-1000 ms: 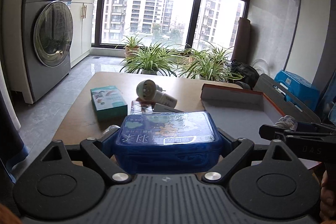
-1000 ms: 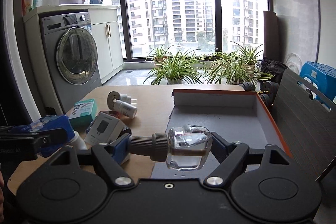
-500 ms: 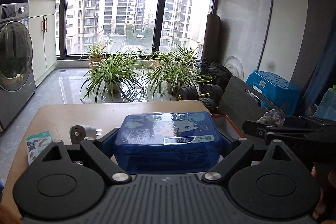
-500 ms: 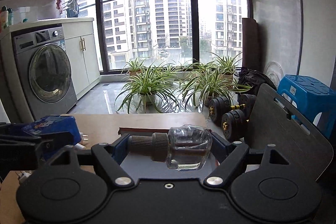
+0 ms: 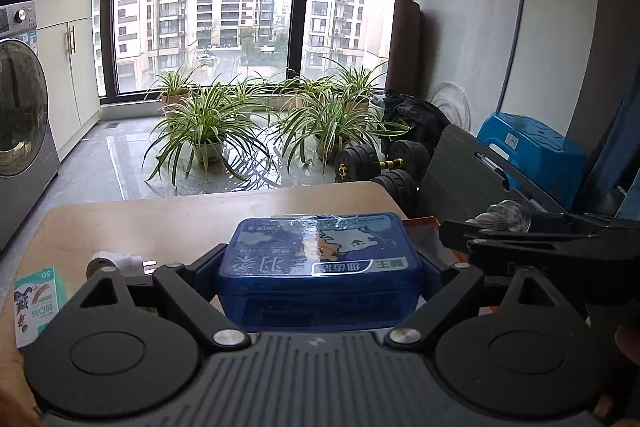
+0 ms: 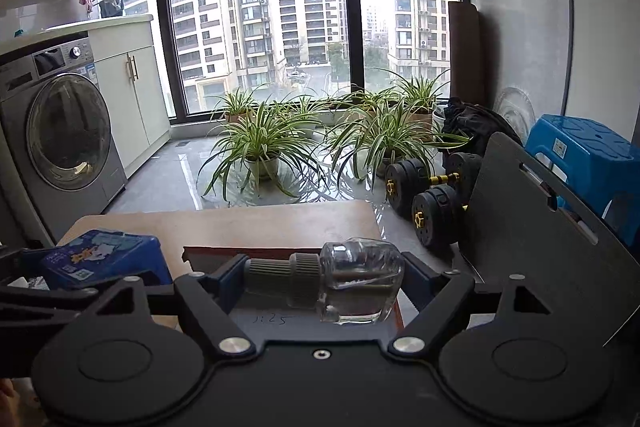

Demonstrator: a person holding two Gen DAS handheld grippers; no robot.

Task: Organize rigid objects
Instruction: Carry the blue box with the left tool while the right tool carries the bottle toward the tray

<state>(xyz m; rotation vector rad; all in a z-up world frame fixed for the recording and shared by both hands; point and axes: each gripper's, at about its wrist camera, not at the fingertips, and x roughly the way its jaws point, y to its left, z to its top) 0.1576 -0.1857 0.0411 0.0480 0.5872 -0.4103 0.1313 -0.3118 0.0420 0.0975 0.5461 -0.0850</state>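
While both grippers hang above the worktop (image 6: pixel 280 223), the left gripper (image 5: pixel 320 267) has its jaws clamped on a blue plastic box (image 5: pixel 320 259), and the right gripper (image 6: pixel 320 279) grips a clear glass bottle (image 6: pixel 352 283) lying sideways by its grey cap. Just below the bottle sits a red-rimmed tray (image 6: pixel 248 253); the little of its floor that shows looks bare. Smooth glass could slip or roll and strike the tray rim, and the two grippers, held close together, could knock.

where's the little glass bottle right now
The glass bottle lies sideways, clamped in the right gripper, held above the orange-rimmed tray, to the right of the blue box.
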